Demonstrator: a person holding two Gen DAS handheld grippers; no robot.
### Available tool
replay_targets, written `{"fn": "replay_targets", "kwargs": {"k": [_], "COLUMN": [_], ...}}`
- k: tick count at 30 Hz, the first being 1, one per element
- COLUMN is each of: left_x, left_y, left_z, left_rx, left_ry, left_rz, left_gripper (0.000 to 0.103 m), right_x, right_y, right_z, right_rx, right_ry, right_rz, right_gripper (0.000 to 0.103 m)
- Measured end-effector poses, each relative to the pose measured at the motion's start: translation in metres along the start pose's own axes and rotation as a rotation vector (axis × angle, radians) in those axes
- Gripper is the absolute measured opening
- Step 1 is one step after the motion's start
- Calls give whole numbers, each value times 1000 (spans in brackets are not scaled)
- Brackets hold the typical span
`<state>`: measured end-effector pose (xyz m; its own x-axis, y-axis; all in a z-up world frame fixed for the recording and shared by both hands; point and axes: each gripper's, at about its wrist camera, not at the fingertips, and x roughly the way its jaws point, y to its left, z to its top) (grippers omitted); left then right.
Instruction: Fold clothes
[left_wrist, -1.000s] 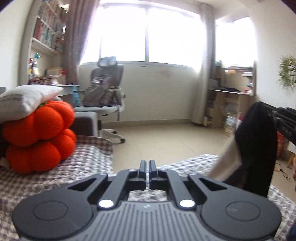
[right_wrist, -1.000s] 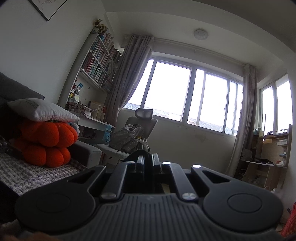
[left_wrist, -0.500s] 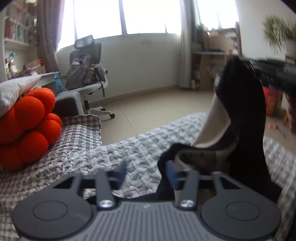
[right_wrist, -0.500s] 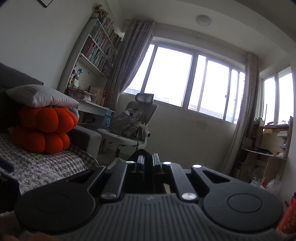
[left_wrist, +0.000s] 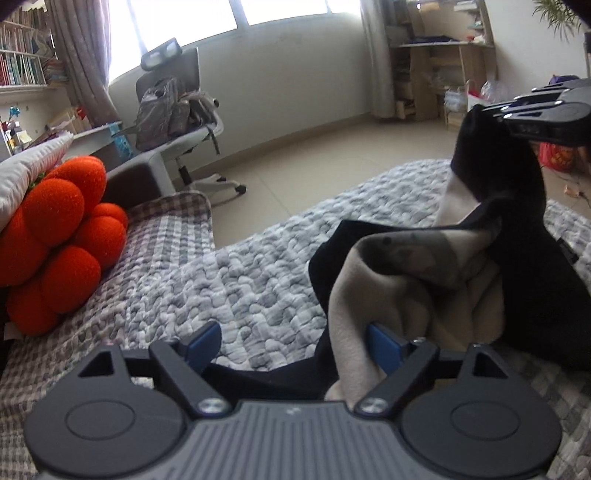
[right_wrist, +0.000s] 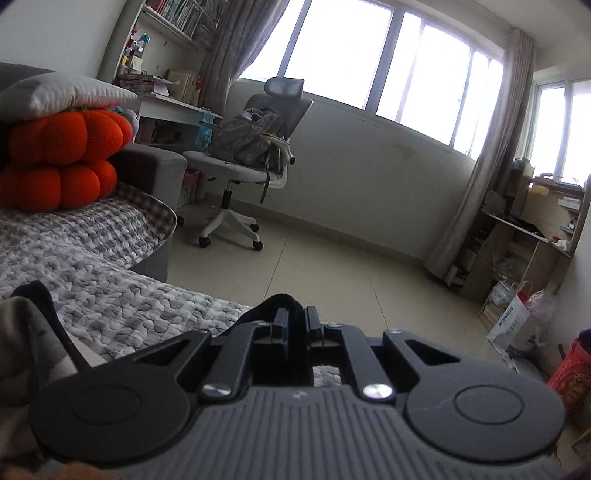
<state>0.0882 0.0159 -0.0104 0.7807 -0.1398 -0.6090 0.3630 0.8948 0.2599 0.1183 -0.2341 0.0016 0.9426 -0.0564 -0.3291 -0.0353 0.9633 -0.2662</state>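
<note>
the garment (left_wrist: 517, 266), black with a pale lining, lies bunched on the quilted sofa cover (left_wrist: 258, 266). left view: the left gripper (left_wrist: 295, 343), closed a second ago, is opening around a fold without pinching it; its hem is hidden beneath. right view: the right gripper (right_wrist: 295, 328) stays clenched on black cloth, most of it unseen.

Both views were taken close over the quilted cover (left_wrist: 240, 280), angled downward. The office chair (right_wrist: 255, 147) was shared.
</note>
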Motion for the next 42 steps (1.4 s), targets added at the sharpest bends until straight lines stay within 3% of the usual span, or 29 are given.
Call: {"fn": "replay_targets", "kwargs": {"k": [6,11,14,19,23,29,32,34,35,37,39,42], "left_x": [4,8,8,-1,3,26,32,37,40,46,51,51], "left_y": [5,-3,0,24,42,33,31,28,28,28,30,32], "left_z": [4,7,13,20,20,16,18,20,21,23,23,24], "left_rx": [-30,5,-16,-163,-227,-162,-169,-173,-187,-216,-251,-285], "left_ry": [2,-14,-32,-110,-112,-77,-72,-61,-51,-33,-21,-24], "left_rz": [-11,-23,-53,-180,-145,-154,-181,-189,-195,-209,-231,-258], "left_gripper": [85,85,85,85,83,83,83,83,83,78,56,38], "right_x": [18,21,19,10,-1,-5,-22,-31,-33,-27,-21,-17], "right_y": [-11,-20,-24,-24,-18,-20,-15,-10,-6,1,7,11], "right_z": [-10,-16,-15,-12,-18,-32,-33,-33,-34,-36,-39,-41], "right_rx": [19,42,60,45,-90,-207,-309,-357,-377,-418,-460,-492], "right_ry": [124,164,164,122,91,98,-1,-46,-60,-37,-13,4], "right_rz": [23,74,103,156,112,119,129,150,163,209,254,284], "right_gripper": [13,17,17,17,17,18,18,34,54,57,57,54]}}
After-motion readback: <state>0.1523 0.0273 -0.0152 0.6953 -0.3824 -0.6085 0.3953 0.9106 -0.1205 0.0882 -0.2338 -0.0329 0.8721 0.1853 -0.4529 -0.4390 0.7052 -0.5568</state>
